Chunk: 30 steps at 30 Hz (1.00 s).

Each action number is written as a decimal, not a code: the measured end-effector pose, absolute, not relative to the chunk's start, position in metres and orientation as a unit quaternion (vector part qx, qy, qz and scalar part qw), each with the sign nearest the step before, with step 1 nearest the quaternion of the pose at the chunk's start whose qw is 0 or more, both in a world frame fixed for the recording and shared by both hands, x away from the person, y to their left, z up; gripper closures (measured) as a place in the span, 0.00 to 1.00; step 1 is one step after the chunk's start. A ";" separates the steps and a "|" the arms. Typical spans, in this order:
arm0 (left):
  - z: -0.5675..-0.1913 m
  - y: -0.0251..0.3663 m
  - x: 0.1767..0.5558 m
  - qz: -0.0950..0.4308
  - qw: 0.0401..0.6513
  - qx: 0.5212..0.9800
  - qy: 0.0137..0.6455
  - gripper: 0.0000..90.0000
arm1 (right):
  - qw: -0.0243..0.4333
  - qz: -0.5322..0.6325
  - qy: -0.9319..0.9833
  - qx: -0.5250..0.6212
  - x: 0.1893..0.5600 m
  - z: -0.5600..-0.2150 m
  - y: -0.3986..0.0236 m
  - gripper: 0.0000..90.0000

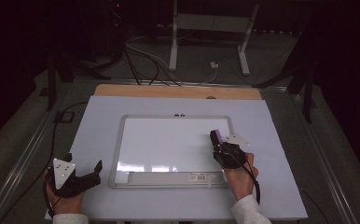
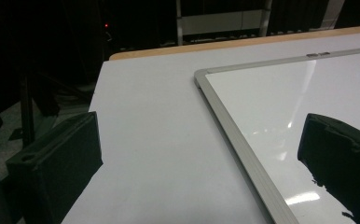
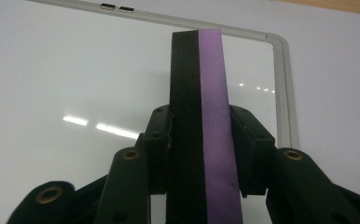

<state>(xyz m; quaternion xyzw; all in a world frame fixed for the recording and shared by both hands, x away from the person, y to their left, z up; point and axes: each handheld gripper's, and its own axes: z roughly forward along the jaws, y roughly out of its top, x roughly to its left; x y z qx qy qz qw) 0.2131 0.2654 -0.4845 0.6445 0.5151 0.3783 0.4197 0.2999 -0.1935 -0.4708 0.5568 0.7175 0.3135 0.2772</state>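
Note:
A whiteboard (image 1: 122, 140) with a grey frame lies flat on the pale table top; its frame (image 2: 234, 140) runs through the left gripper view and its white face (image 3: 75, 79) fills much of the right gripper view. My right gripper (image 1: 218, 140) hovers over the board's right part, shut on a purple-and-black eraser (image 3: 200, 126) that stands on edge between its pads; the eraser (image 1: 217, 136) points away from me. My left gripper (image 1: 96, 170) rests at the table's front left, beside the board's lower left corner, open with nothing between its fingers (image 2: 57, 163).
The pale table top (image 1: 280, 154) ends at a wooden strip (image 1: 178, 91) at the back. Cables and a white stand (image 1: 173, 42) lie on the dark floor beyond. A label (image 1: 199, 176) sits on the board's bottom tray.

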 end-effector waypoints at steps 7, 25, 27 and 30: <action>-0.485 0.265 0.213 0.378 0.421 0.643 0.516 0.00 | 0.277 0.317 0.710 0.565 0.295 -0.469 -0.198 0.70; -0.485 0.265 0.213 0.379 0.419 0.644 0.516 0.00 | 0.269 0.321 0.694 0.586 0.284 -0.468 -0.215 0.70; -0.485 0.265 0.213 0.378 0.419 0.644 0.516 0.00 | 0.268 0.321 0.693 0.587 0.283 -0.469 -0.216 0.70; -0.485 0.265 0.213 0.379 0.419 0.643 0.517 0.00 | 0.266 0.321 0.691 0.591 0.281 -0.470 -0.217 0.70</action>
